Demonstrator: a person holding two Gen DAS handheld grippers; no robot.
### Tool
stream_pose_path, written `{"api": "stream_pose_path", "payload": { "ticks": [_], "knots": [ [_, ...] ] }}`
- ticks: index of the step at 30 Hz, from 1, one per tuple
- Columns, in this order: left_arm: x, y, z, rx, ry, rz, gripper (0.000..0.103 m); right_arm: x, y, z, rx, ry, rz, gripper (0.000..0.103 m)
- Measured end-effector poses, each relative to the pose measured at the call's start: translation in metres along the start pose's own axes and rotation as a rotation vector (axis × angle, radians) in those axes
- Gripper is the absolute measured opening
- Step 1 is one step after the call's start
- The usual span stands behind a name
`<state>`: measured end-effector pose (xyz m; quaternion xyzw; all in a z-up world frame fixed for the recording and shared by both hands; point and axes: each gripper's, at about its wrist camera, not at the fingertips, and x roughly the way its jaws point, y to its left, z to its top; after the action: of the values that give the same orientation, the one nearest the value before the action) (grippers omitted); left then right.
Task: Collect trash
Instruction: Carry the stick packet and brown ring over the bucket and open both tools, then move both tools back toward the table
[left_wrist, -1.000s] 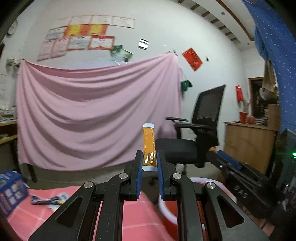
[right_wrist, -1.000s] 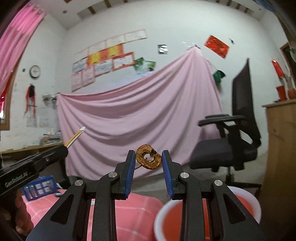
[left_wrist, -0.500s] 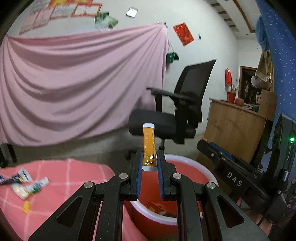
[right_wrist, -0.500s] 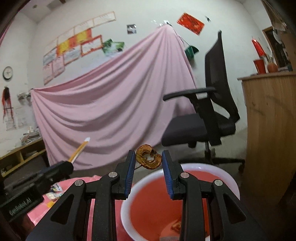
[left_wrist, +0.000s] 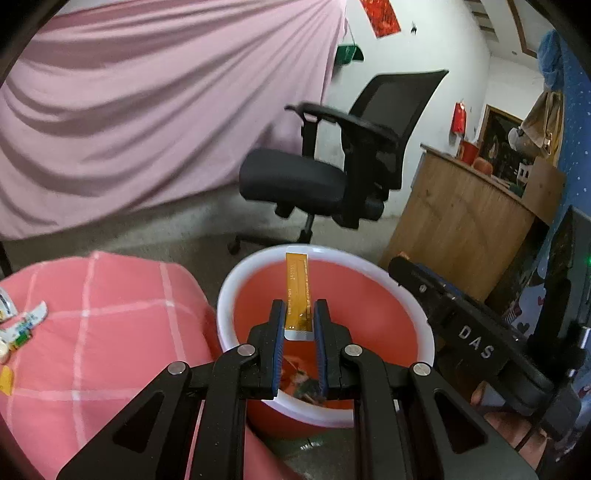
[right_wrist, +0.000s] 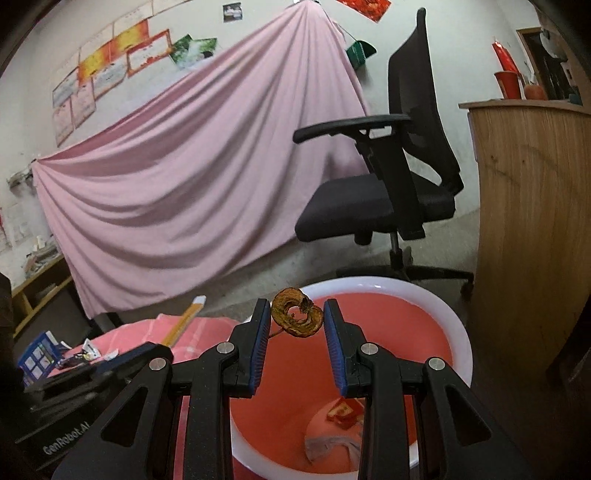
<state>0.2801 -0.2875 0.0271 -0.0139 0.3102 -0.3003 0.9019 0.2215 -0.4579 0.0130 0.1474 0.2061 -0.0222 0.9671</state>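
My left gripper (left_wrist: 299, 314) is shut on an orange sachet (left_wrist: 296, 291) that stands upright between the pads, held over the red bin with a white rim (left_wrist: 236, 273). My right gripper (right_wrist: 297, 317) is shut on a curled brown peel (right_wrist: 295, 317), also over the bin (right_wrist: 458, 325). The bin holds some trash at its bottom (right_wrist: 345, 410). The other gripper shows at each view's edge: the right one (left_wrist: 461, 332) and the left one (right_wrist: 110, 365) with its sachet (right_wrist: 184, 319).
A table with a pink checked cloth (left_wrist: 110, 314) is left of the bin, with wrappers at its left edge (left_wrist: 22, 325) and a blue box (right_wrist: 37, 354). A black office chair (left_wrist: 332, 173) and a wooden counter (left_wrist: 461, 221) stand behind the bin.
Both grippers have tilted down and moved right from over the table to over the bin, still holding the sachet and the peel.
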Motion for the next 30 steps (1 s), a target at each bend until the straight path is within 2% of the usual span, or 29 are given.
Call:
{"api": "stream_pose_path", "payload": {
  "ticks": [9, 12, 15, 21, 25, 27, 29, 30],
  "knots": [
    [0.012, 0.01, 0.002, -0.042, 0.066, -0.008, 0.014, 0.007, -0.009, -0.001, 0.023, 0.049, -0.026, 0.029],
    [0.014, 0.015, 0.005, -0.065, 0.069, -0.008, 0.025, 0.006, -0.01, -0.001, 0.028, 0.051, -0.029, 0.037],
    [0.01, 0.021, 0.005, -0.088, 0.061, -0.004, 0.027, 0.006, -0.01, 0.001, 0.028, 0.049, -0.031, 0.038],
    [-0.008, 0.03, 0.008, -0.093, 0.016, 0.035, 0.029, 0.005, -0.005, 0.005, 0.026, 0.037, -0.021, 0.045],
    [-0.024, 0.039, 0.01, -0.097, -0.029, 0.07, 0.036, 0.003, 0.002, 0.008, 0.02, 0.018, -0.008, 0.05],
    [-0.033, 0.043, 0.011, -0.1, -0.051, 0.09, 0.038, 0.0, 0.006, 0.01, 0.022, -0.003, -0.001, 0.056],
    [-0.044, 0.049, 0.012, -0.102, -0.076, 0.124, 0.044, -0.006, 0.011, 0.014, 0.035, -0.049, 0.02, 0.072],
    [-0.049, 0.052, 0.013, -0.104, -0.092, 0.137, 0.047, -0.009, 0.014, 0.016, 0.039, -0.073, 0.03, 0.076]
  ]
}}
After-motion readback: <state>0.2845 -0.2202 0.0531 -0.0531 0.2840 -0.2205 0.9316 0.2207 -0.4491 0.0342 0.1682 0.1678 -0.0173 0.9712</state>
